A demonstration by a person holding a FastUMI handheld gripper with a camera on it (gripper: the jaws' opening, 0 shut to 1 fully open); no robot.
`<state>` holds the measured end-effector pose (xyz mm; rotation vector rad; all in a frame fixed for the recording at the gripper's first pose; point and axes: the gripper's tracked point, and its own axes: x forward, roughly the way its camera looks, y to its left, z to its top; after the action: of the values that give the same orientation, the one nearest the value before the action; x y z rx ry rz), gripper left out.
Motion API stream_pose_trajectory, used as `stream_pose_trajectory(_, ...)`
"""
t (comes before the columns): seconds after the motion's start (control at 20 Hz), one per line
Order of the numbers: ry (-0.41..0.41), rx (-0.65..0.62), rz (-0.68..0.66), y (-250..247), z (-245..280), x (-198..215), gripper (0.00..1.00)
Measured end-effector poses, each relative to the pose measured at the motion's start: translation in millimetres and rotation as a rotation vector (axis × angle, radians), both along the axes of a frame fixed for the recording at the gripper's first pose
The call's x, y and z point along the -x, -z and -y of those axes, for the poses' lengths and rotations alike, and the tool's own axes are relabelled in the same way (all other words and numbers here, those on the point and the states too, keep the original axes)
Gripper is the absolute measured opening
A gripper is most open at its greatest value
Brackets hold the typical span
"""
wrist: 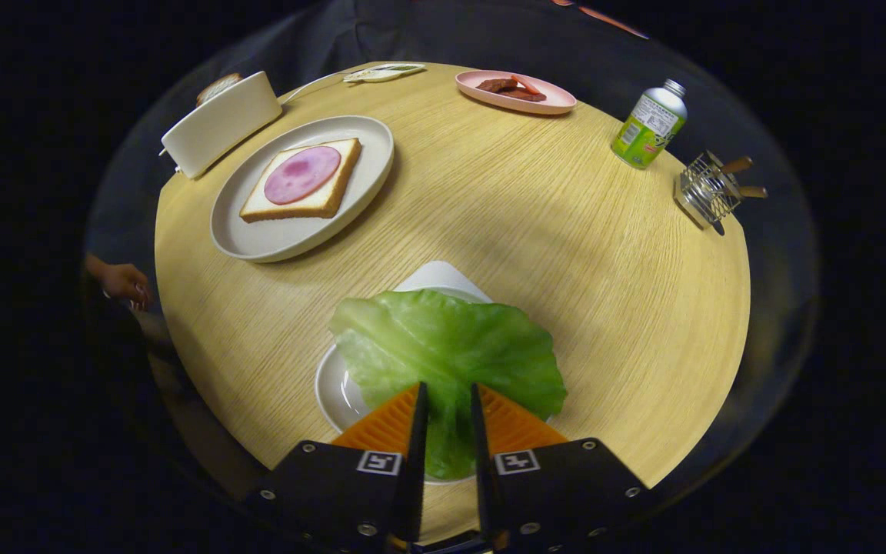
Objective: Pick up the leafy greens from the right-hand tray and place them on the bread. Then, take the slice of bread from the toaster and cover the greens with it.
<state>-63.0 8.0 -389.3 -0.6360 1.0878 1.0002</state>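
Where the gripper (447, 396) reaches forward, its two fingers stand close together with a narrow gap, and the stem end of the leafy greens (447, 346) sits in that gap, both fingers pressing on it. From there the leaf fans out broad and pale green just ahead of the fingertips, covering most of a small white tray (339, 392) whose rim shows beside the left finger and whose far corner peeks out beyond the leaf.

All of this rests on a round wooden table (551, 231) with a light, fine grain, and the surroundings past its edge are dark. Beyond the leaf and to the left, a pale round plate (258, 238) carries a slice of bread (304, 181) topped with a pink round of ham (303, 174). Just behind that plate stands a white toaster (220, 123), with a second bread slice (218, 87) poking from its top. Across the far side lies a pink plate (547, 100) with dark brown pieces of food. To the right stand a green bottle (649, 127) and, near it at the table's edge, a wire holder (708, 192) with wooden-handled utensils. A person's hand (124, 283) shows at the table's left edge.
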Motion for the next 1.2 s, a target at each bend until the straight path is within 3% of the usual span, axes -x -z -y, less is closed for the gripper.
stream_pose_trajectory(0.1,0.021,-0.006,0.025,-1.5,-2.3,2.9,0.12)
stream_pose_trajectory(0.3,0.171,-0.083,-0.058,-2.8,-8.3,7.4,0.01)
stream_pose_trajectory(0.4,0.224,-0.115,-0.095,-5.3,-9.7,11.3,0.01)
stream_pose_trajectory(0.85,0.328,-0.267,-0.103,-61.6,-19.5,15.9,0.01)
stream_pose_trajectory(1.2,0.324,-0.384,-0.071,-121.9,-61.2,9.9,0.01)
